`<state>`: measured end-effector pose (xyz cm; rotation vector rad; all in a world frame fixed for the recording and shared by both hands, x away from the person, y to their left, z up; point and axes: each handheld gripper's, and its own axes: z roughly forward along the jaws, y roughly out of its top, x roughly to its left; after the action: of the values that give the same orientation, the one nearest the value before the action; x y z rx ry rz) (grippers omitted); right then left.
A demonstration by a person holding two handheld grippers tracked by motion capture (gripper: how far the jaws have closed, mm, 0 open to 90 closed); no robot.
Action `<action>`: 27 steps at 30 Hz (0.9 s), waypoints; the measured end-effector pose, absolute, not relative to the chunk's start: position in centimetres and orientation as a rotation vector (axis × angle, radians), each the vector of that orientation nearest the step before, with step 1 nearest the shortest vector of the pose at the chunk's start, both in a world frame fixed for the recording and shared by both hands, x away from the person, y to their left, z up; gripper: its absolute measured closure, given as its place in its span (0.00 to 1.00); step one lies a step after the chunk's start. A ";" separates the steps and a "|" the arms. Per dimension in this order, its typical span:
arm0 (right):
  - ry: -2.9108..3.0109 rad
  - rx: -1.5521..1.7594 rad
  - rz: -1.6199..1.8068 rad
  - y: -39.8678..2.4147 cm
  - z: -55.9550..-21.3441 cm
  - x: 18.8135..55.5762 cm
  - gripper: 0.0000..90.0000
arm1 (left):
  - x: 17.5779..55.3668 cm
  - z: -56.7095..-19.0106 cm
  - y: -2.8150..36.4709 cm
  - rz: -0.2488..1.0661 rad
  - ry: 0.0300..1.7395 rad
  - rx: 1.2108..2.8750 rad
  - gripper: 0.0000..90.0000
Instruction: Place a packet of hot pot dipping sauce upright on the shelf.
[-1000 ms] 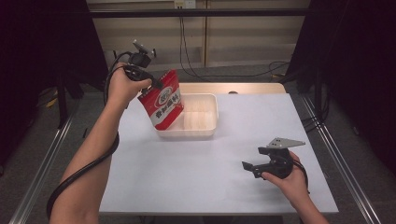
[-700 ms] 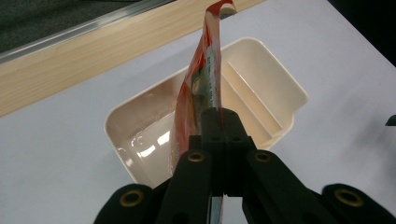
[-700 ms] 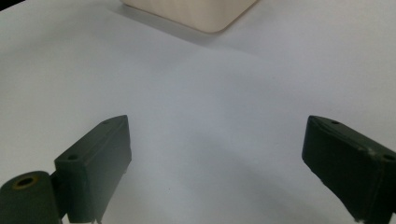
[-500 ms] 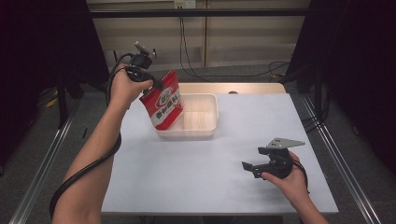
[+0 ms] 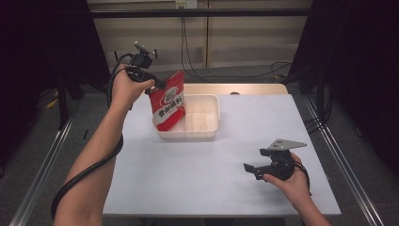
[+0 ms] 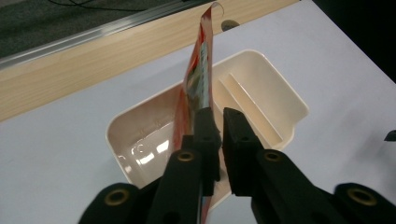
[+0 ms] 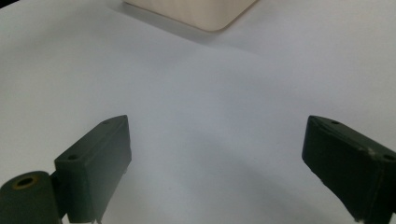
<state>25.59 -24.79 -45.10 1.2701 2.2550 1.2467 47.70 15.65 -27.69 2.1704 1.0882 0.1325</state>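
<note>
White tabletop (image 5: 226,183) fills the middle of the high view, with dark curtains to either side and a pale wooden strip along its far edge.

Nearest, at the lower right of that view, the right gripper (image 5: 256,170) rests low over bare table in the person's hand, its jaws wide apart with nothing between them; its own view shows just a corner of the tray at the top. It is well apart from the work, so it cannot steady anything if needed.

Farther off, above the middle of the frame, sits the cream tray (image 5: 214,123), a shallow tub with a ridge dividing its floor. The red packet (image 5: 168,101) hangs tilted over the tray's left end, its lower corner down at the near-left rim rather than clearly inside.

Behind it, at the upper left, the left gripper (image 5: 157,85) has the packet's top edge. In the left gripper view its jaws have just been easing open: a gap shows, and the packet (image 6: 196,88) lies against one jaw only, so it is no longer firmly pinched.

The likely trouble: released at this tilt, the packet may catch the rim and tip out onto the table, or stand propped against the wall instead of lying flat. A snagged edge could also drag the light tray.
</note>
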 end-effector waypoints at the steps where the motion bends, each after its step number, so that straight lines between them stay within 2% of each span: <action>1: 2.255 1.269 1.245 -24.8 -45.1 25.6 0.09 | 47.6 -27.6 15.6 0.138 1.085 2.170 0.88; 4: 2.256 1.270 1.246 -24.8 -45.1 25.6 0.09 | 47.5 -27.4 15.8 0.133 1.089 2.160 0.83; 13: 2.260 1.264 1.243 -24.6 -45.1 25.5 0.09 | 46.8 -27.6 16.2 0.157 1.106 2.104 0.53; 22: 2.270 1.260 1.237 -24.3 -45.2 25.6 0.09 | 45.9 -28.1 16.9 0.152 1.103 2.086 0.40; 27: 2.275 1.257 1.238 -24.1 -45.2 25.6 0.09 | 45.3 -28.1 17.5 0.145 1.090 2.089 0.36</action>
<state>25.59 -24.12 -45.18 1.2573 2.2751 1.2384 45.32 17.48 -28.10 2.0888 1.0902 0.1455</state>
